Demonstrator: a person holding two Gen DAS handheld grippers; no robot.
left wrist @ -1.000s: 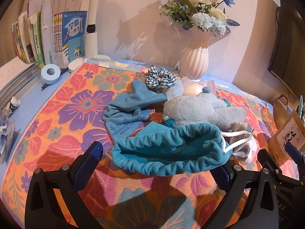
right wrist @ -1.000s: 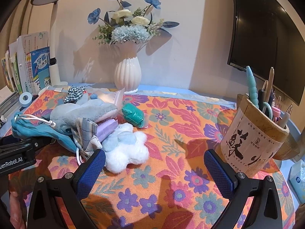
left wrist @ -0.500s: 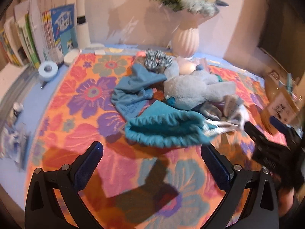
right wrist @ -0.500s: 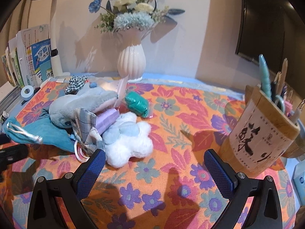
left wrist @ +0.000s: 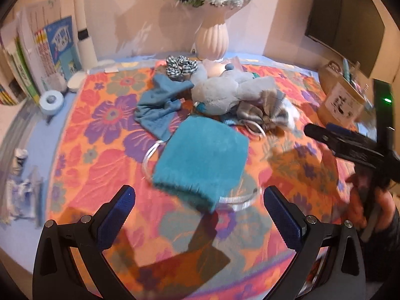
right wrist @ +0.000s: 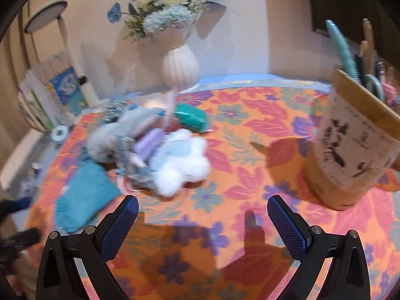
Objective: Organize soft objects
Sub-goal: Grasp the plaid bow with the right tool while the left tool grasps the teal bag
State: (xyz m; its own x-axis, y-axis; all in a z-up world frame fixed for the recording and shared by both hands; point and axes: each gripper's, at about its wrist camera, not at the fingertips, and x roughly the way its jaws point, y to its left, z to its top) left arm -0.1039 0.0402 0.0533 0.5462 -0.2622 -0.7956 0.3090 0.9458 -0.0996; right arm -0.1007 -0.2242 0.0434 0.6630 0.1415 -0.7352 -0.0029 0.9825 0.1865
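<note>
A teal drawstring pouch (left wrist: 202,167) lies flat on the flowered cloth (left wrist: 105,175), just beyond my left gripper (left wrist: 198,215), which is open and empty. Behind the pouch sit a blue cloth (left wrist: 160,102), a grey plush toy (left wrist: 225,92), a checked scrunchie (left wrist: 181,66) and a plaid bow (left wrist: 265,111). My right gripper (right wrist: 202,222) is open over bare cloth. Beyond it lie a white fluffy flower plush (right wrist: 182,162), a lilac roll (right wrist: 148,143), a green roll (right wrist: 191,117) and the pouch (right wrist: 83,197) at left.
A white vase of flowers (left wrist: 212,37) stands at the back. A bamboo pen holder (right wrist: 355,147) stands close on the right. Books (left wrist: 37,62), a lamp post (left wrist: 83,32) and a tape roll (left wrist: 51,101) line the left side. The right gripper's body (left wrist: 350,147) reaches in from the right.
The teal pouch stood open-mouthed between the left fingers; now it lies flat on the cloth. Both grippers have pulled back and risen, looking down more steeply.
</note>
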